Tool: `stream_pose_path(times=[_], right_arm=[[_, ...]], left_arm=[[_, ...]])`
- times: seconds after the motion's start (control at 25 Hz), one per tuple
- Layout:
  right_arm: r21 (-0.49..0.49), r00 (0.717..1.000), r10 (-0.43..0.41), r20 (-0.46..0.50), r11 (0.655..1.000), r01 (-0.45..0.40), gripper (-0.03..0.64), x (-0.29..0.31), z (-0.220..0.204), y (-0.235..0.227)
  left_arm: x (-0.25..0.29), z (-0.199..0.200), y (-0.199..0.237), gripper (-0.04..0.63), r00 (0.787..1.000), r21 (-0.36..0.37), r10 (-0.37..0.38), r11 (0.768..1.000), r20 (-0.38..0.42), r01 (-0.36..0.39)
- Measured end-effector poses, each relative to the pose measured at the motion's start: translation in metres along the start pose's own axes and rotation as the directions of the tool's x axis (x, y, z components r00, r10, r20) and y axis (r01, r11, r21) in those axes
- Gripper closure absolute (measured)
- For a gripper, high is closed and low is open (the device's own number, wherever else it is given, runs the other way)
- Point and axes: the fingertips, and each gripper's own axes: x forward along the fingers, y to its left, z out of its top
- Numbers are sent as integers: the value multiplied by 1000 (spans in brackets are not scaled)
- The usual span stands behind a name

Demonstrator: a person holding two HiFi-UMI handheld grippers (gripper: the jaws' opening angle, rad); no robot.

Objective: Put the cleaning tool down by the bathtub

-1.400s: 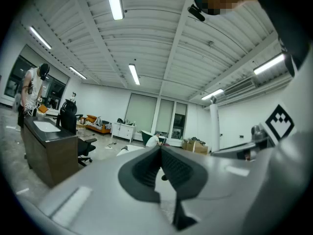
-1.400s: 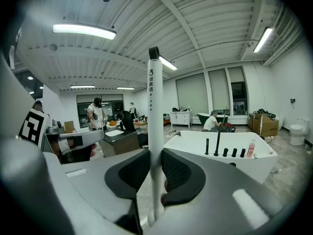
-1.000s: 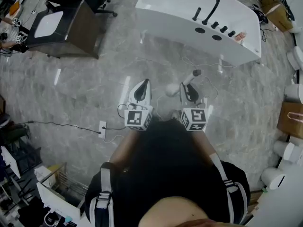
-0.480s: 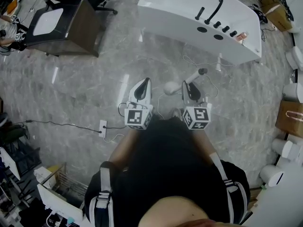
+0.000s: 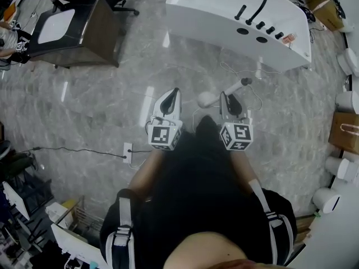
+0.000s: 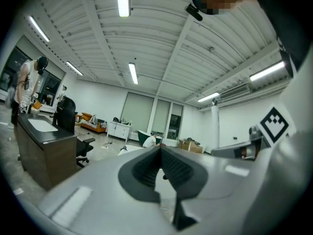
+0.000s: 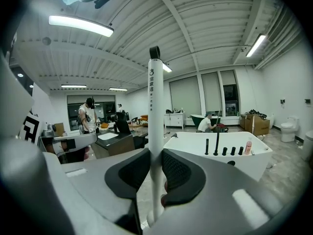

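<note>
The cleaning tool is a white stick with a black end (image 5: 245, 81) and a round white head (image 5: 205, 99). My right gripper (image 5: 229, 97) is shut on its handle and holds it above the marble floor, a short way in front of the white bathtub (image 5: 224, 24). In the right gripper view the handle (image 7: 155, 121) stands upright between the dark pads of that gripper (image 7: 156, 173), with the bathtub (image 7: 215, 155) beyond it. My left gripper (image 5: 174, 91) hangs beside it to the left. In its own view that left gripper (image 6: 160, 151) has pads that meet at the tip, with nothing between them.
Black taps (image 5: 255, 13) stand on the tub's rim. A thin cable (image 5: 241, 70) lies on the floor before the tub. A dark desk (image 5: 73, 29) stands at far left, a floor socket (image 5: 128, 152) with its cord at near left, a cardboard box (image 5: 343, 139) and white fixtures (image 5: 348, 102) at right.
Both grippers and the tool have drifted slightly right and nearer the bathtub. The right gripper's hold on the handle is unchanged.
</note>
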Motion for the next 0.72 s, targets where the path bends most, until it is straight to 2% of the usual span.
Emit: stream_pose_path(times=[0.28,0.72], right_arm=[[-10,1000,5,-1,1000,-5,537,15,7,6],[-1,1000,24,-5,1000,-24,537,76,22,-11]], left_arm=[[6,-2,13,586,1000,-21,8,1000,-6,-8],[57,4,39,586,1000,-9,26,1000,-12,-26]])
